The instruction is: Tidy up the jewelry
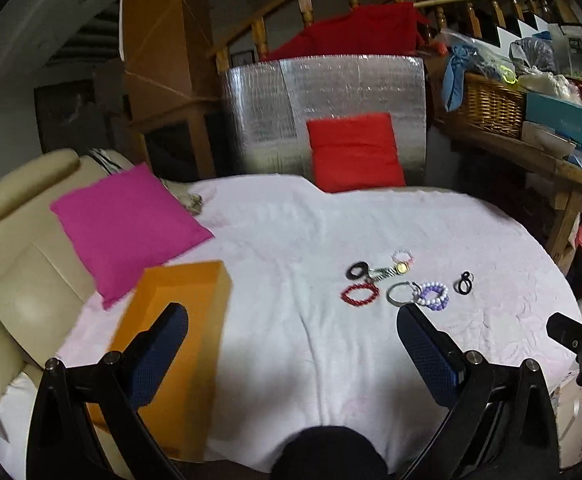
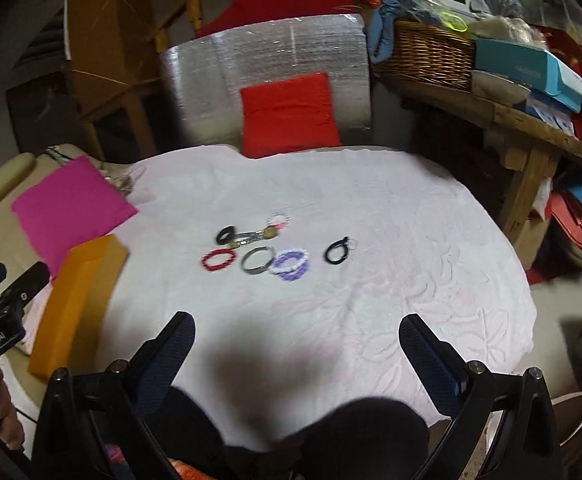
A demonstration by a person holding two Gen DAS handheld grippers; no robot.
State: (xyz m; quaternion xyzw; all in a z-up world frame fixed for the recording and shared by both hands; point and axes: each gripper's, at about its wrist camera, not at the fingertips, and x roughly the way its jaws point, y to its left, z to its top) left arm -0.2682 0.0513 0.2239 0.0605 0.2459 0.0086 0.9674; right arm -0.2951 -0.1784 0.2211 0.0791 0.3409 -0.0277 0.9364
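Observation:
Several pieces of jewelry lie on a white cloth [image 1: 291,248]: a red bead bracelet [image 1: 359,295] [image 2: 218,260], a silver bangle [image 1: 400,293] [image 2: 256,261], a purple and white bead bracelet [image 1: 433,296] [image 2: 291,265], a watch [image 1: 387,270] [image 2: 257,235], a black ring [image 1: 357,270] [image 2: 225,235], a pink bead bracelet [image 1: 403,256] [image 2: 278,219] and a black clip [image 1: 464,282] [image 2: 337,251]. An orange box [image 1: 171,344] [image 2: 77,296] lies closed at the left. My left gripper [image 1: 291,320] and right gripper [image 2: 297,328] are open and empty, short of the jewelry.
A pink cushion [image 1: 125,228] lies on a beige sofa [image 1: 15,264] at the left. A red cushion [image 1: 353,152] leans on a silver foil panel [image 1: 291,100] behind. A wooden shelf [image 2: 511,116] with a wicker basket [image 2: 423,54] and boxes stands at the right.

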